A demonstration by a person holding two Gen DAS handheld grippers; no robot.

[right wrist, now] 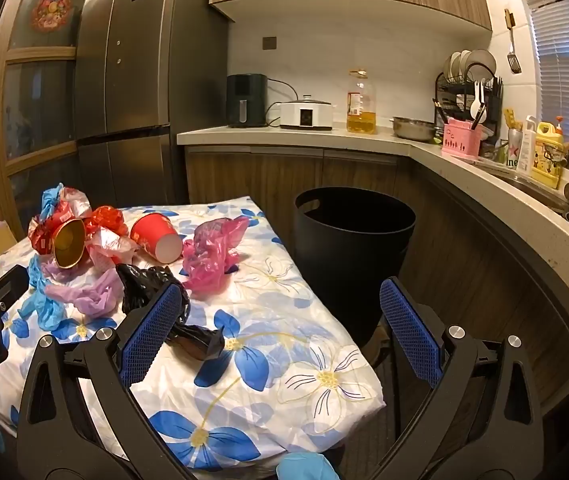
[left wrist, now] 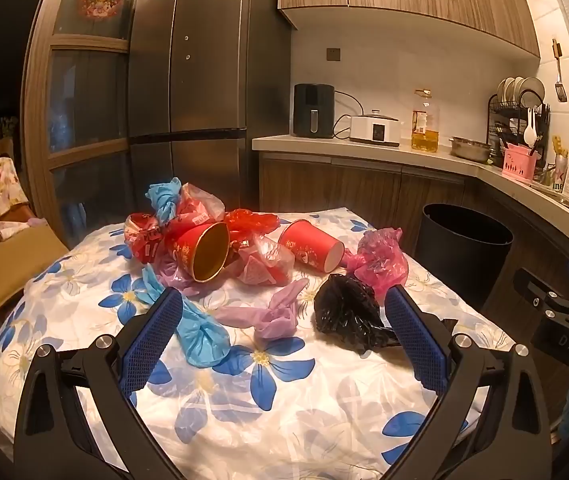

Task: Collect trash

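- Trash lies scattered over the far half of a tabletop (left wrist: 284,412) draped in a white cloth with blue flowers.
- At the back of the heap, a red paper cup with a gold inside (left wrist: 204,250) lies on its side, mouth toward the camera, among crumpled red plastic wrappers (left wrist: 146,238) and a twisted blue bag (left wrist: 164,196).
- A second red paper cup with a white inside (left wrist: 311,249) lies on its side just to the right, apart from the first.
- A crumpled pink plastic bag (left wrist: 380,260) sits right of that cup, nearest the table's right edge.
- Closer in lie a black plastic bag (left wrist: 348,316), a lilac bag (left wrist: 274,314) and another blue bag (left wrist: 200,336) (all crumpled and knotted).
- A black trash bin (right wrist: 354,256) stands on the floor just beside the table's right edge, its mouth uncovered.
- The left claw (left wrist: 284,336) hovers over the near side of the pile, jaws spread wide and holding nothing; the lilac bag shows between them.
- The right claw (right wrist: 280,332) is also spread wide and empty, over the table's right corner, with the bin beyond.
- Behind, a kitchen counter (right wrist: 324,138) carries appliances, an oil bottle and a dish rack; a dark fridge (left wrist: 204,80) stands at left.
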